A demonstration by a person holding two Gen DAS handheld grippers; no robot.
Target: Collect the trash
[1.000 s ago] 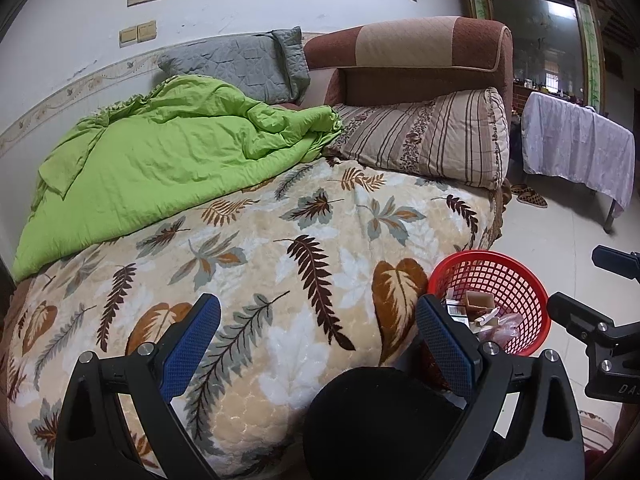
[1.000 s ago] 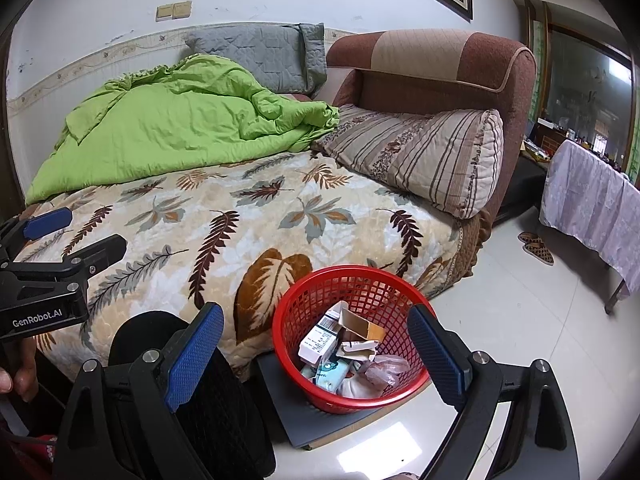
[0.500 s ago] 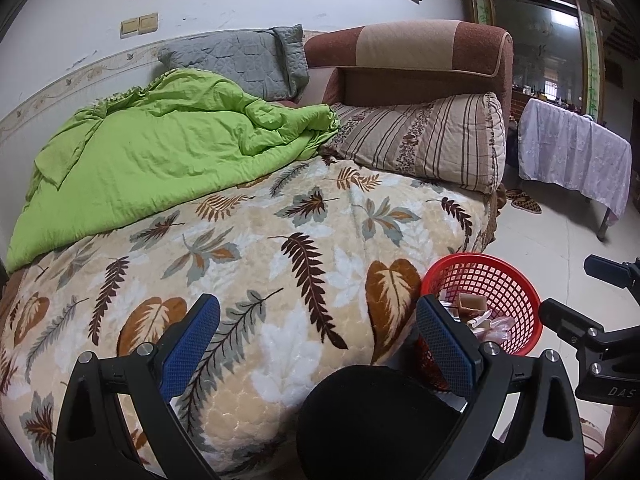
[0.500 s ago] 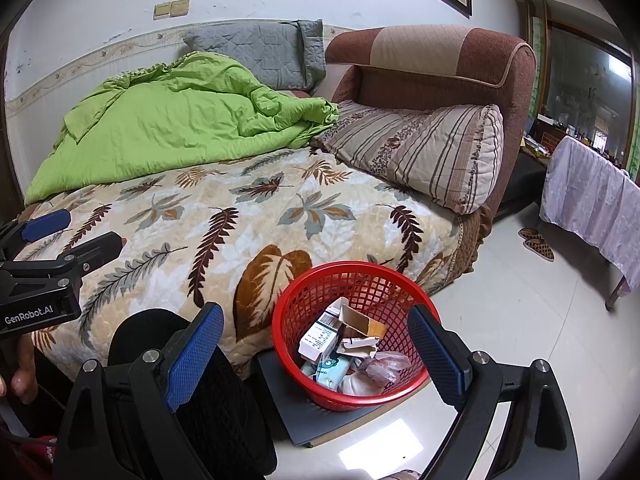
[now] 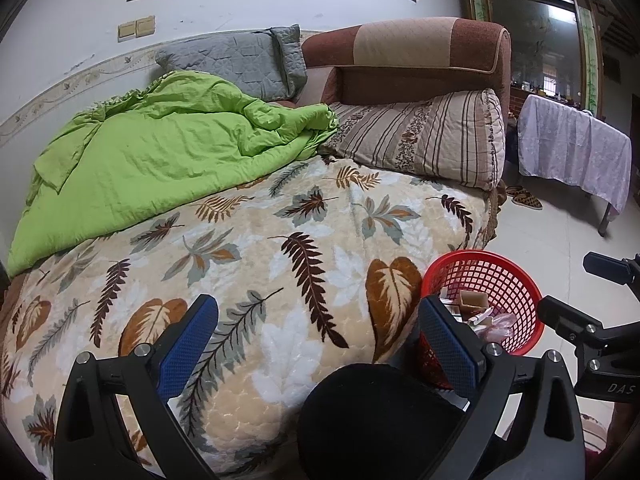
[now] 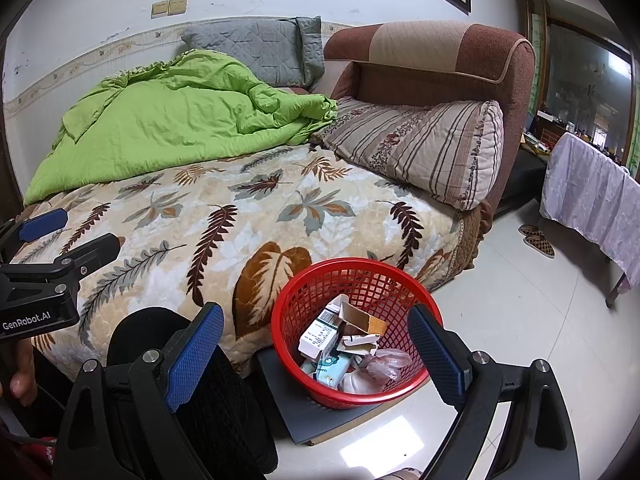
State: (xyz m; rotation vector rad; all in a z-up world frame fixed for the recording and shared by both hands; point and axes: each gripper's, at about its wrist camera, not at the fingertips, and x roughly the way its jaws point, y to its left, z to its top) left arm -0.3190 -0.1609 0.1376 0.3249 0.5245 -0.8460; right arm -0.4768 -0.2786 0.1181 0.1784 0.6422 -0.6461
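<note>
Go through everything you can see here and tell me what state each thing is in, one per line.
Left gripper: open, empty.
Right gripper: open, empty.
Red basket: upright on a dark board, partly filled with trash.
Cardboard box: in the basket, flap open.
Green quilt: crumpled on the bed.
Striped pillow: leaning against the headboard.

Left tongs (image 5: 320, 340) & right tongs (image 6: 316, 348): both wide apart, empty, level.

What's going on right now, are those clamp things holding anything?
Both hand-held grippers open, empty: left, right. Red basket on floor by bed, holds boxes and wrappers. Nothing in the way.
</note>
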